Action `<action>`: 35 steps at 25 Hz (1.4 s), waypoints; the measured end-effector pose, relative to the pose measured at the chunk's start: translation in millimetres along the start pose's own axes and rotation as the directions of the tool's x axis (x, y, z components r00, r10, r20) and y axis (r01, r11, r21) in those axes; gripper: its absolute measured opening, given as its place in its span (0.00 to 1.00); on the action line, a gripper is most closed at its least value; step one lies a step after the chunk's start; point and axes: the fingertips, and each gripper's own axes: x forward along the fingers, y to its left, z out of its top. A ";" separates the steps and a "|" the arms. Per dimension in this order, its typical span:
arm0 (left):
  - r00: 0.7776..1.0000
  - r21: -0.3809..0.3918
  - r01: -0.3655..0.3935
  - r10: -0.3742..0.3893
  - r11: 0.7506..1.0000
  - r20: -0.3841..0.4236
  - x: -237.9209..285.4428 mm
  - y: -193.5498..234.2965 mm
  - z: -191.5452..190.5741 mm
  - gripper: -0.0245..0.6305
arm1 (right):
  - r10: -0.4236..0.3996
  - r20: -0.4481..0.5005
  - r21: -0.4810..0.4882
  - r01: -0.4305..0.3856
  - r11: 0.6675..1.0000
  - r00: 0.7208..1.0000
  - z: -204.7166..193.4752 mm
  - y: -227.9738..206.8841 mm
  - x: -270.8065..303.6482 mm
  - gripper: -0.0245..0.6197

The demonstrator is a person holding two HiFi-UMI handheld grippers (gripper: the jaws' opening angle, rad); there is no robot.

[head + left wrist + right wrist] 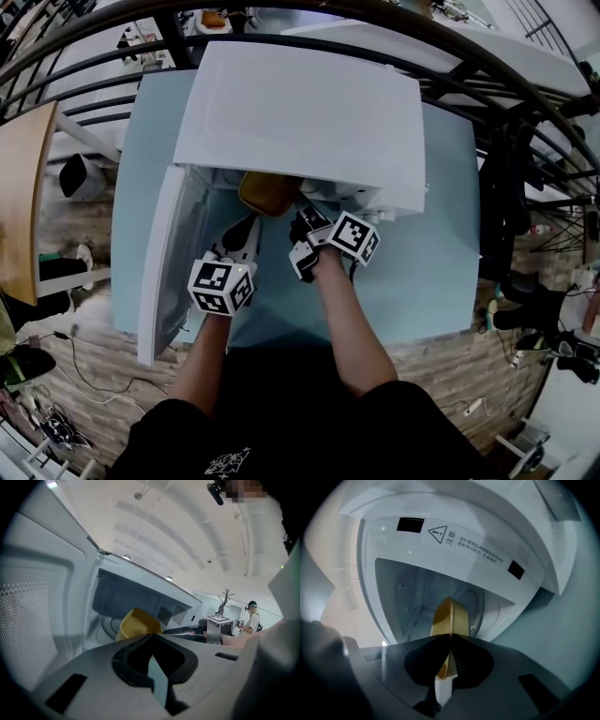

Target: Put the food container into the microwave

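Looking down from above, the microwave's (300,122) white top hides its cavity. Only a corner of the yellow food container (269,192) peeks out at the mouth, with the door (159,272) swung wide at nine o'clock over the worktop (422,272). The right gripper view settles it: the right claw (451,637) is clenched on the container's wall, which reaches into the opening, while the left claw (151,637) is pinched together on nothing, the container just beyond it at eleven o'clock.

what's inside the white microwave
A yellow plastic food container at the opening, pinched by the right hand-held gripper. Its contents and the floor under it are hidden.
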 end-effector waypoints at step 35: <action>1.000 -0.006 -0.015 0.015 1.000 0.011 27.1 32.9 10.0 0.05 | 0.015 0.281 0.123 -0.051 0.991 0.960 31.6 -1.1 37.7 0.08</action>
